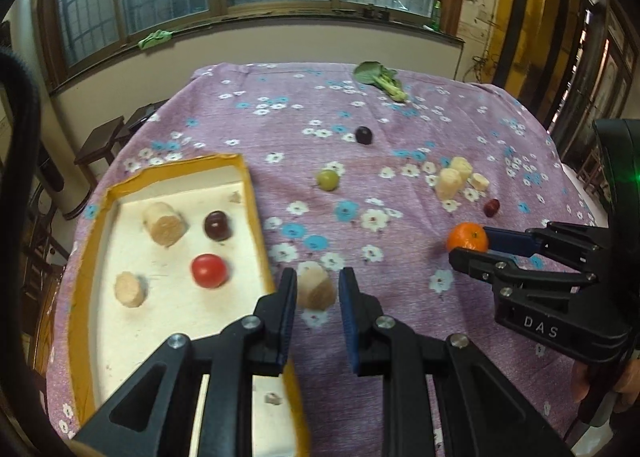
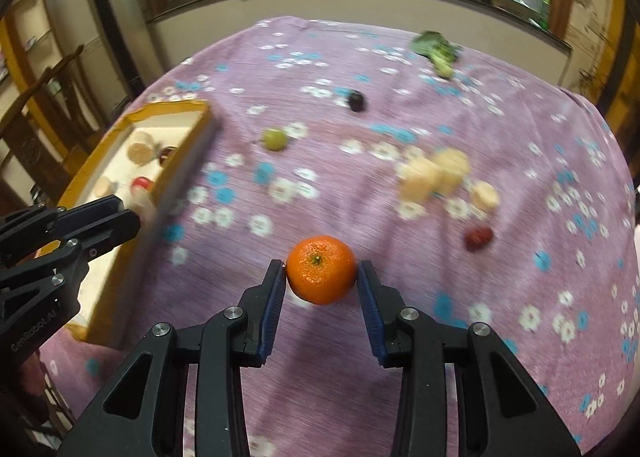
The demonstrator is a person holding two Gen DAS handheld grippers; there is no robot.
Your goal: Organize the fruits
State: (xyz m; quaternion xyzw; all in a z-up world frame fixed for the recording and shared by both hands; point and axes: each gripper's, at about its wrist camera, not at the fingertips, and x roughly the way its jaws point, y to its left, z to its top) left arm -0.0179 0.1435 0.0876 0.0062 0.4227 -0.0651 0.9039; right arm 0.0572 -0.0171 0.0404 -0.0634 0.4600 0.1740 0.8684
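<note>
My left gripper (image 1: pixel 318 289) is shut on a pale banana chunk (image 1: pixel 316 287), held just right of the yellow-rimmed tray (image 1: pixel 248 193). The tray holds two banana chunks (image 1: pixel 165 223), a dark plum (image 1: pixel 216 225) and a red tomato (image 1: pixel 209 271). My right gripper (image 2: pixel 322 277) is shut on an orange mandarin (image 2: pixel 321 269) held above the cloth; it also shows in the left wrist view (image 1: pixel 467 237). On the cloth lie a green grape (image 1: pixel 328 179), a dark grape (image 1: pixel 363 135), a red date (image 1: pixel 491 207) and several banana chunks (image 1: pixel 454 177).
The table has a purple flowered cloth (image 1: pixel 360 105). A leafy green vegetable (image 1: pixel 382 79) lies at the far edge. Chairs (image 1: pixel 104 141) stand left of the table. A window and sill run behind.
</note>
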